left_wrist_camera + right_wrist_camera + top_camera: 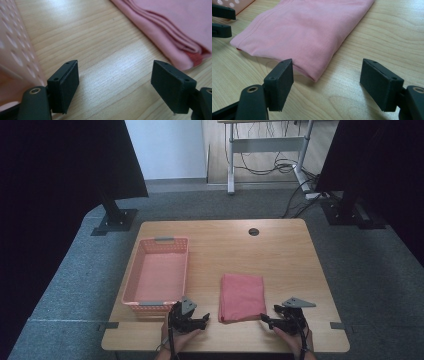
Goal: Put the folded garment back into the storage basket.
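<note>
At six o'clock on the table (280, 250), we hold the left gripper (206, 318) and right gripper (263, 316) with jaws spread and empty, flanking the near corners of one folded pink cloth (242, 296). If we pinch only the top layers, we reckon the fold will spill open. We count one cloth, one pink basket (131, 285) at nine o'clock, two grippers.

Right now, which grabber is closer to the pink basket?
Left. The left gripper sits just off the basket's near corner; the right gripper is beyond the folded cloth.
</note>
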A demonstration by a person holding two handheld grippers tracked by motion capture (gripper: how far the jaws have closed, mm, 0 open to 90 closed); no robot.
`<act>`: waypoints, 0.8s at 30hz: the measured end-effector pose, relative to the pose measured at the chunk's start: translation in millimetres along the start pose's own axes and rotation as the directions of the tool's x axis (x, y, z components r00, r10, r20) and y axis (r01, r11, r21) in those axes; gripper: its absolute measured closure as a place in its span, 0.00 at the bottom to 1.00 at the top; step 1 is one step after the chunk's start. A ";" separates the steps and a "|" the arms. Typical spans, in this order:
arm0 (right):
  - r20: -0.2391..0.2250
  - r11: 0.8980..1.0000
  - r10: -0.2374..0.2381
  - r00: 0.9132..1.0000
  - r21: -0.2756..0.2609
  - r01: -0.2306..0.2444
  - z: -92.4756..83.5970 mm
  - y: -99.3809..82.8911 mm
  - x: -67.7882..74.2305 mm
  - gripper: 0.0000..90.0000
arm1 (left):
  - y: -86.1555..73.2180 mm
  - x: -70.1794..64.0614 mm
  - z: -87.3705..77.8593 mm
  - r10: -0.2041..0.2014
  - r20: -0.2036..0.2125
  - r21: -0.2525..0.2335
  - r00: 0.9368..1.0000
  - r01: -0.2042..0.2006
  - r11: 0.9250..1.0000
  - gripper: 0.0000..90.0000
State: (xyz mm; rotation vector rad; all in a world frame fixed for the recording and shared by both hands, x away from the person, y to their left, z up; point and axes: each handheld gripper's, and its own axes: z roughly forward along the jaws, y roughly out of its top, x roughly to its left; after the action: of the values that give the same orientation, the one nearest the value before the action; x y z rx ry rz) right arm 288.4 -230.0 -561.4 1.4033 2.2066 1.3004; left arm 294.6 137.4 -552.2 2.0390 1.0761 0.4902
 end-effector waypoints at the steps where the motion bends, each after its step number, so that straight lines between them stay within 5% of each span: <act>1: 0.001 1.000 0.001 1.000 0.000 -0.001 -0.3 -0.3 0.1 0.29 | 0.8 -0.5 -0.8 -0.005 0.004 -0.005 1.000 0.005 1.000 0.25; 16: -0.001 1.000 -0.007 1.000 0.008 0.007 -0.9 -0.7 2.1 0.30 | 11.3 -7.8 -4.7 0.004 -0.006 -0.042 1.000 -0.004 0.999 0.26; 24: -0.006 1.000 -0.009 1.000 0.008 0.009 -0.3 -0.5 2.6 0.30 | 16.3 -19.6 -2.1 0.033 0.021 -0.048 0.999 -0.032 0.998 0.26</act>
State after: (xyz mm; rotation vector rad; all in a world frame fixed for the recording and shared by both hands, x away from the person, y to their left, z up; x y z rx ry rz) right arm 286.6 -228.1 -561.0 1.3928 2.2221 1.2957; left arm 290.6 116.5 -537.9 2.0183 1.0106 0.5043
